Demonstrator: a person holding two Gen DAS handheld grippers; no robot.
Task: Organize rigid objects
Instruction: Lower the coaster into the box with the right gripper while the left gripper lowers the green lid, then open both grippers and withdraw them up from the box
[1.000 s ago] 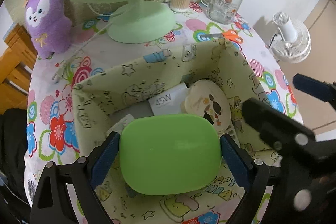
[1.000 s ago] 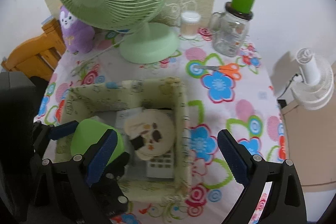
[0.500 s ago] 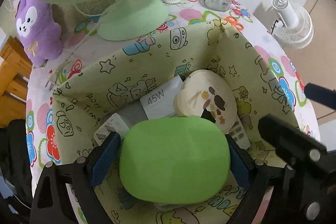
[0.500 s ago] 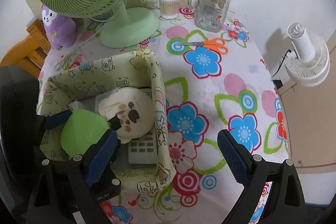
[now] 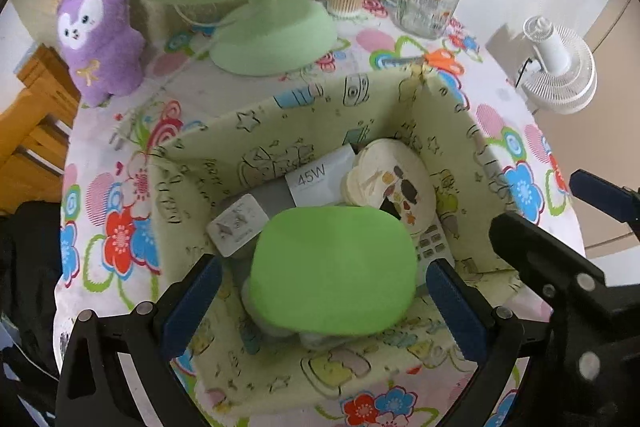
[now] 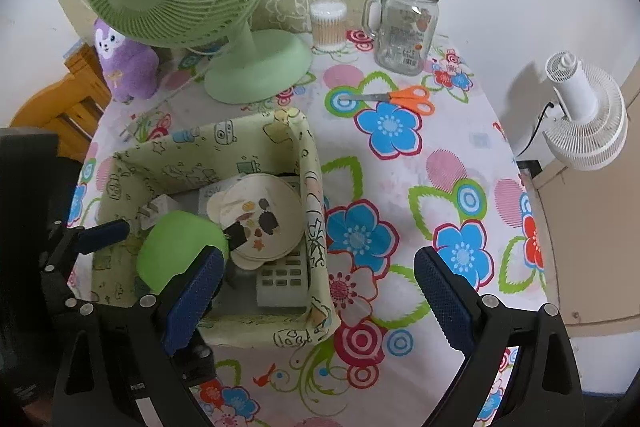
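Note:
A green oval case lies in the patterned fabric bin on top of other items. My left gripper straddles it with the jaws opening; a gap shows between each blue pad and the case. In the right wrist view the case sits in the bin's near left corner. My right gripper hangs open over the bin's right wall and the flowered cloth, with nothing between its fingers.
The bin also holds a round cream case, a 45W box, a white plug and a keypad remote. Orange scissors, a green fan, a glass jar, cotton swabs and a purple plush stand behind.
The left jaws have spread off the green case, which was clamped a second ago and now rests lower in the bin. The right gripper stays open.

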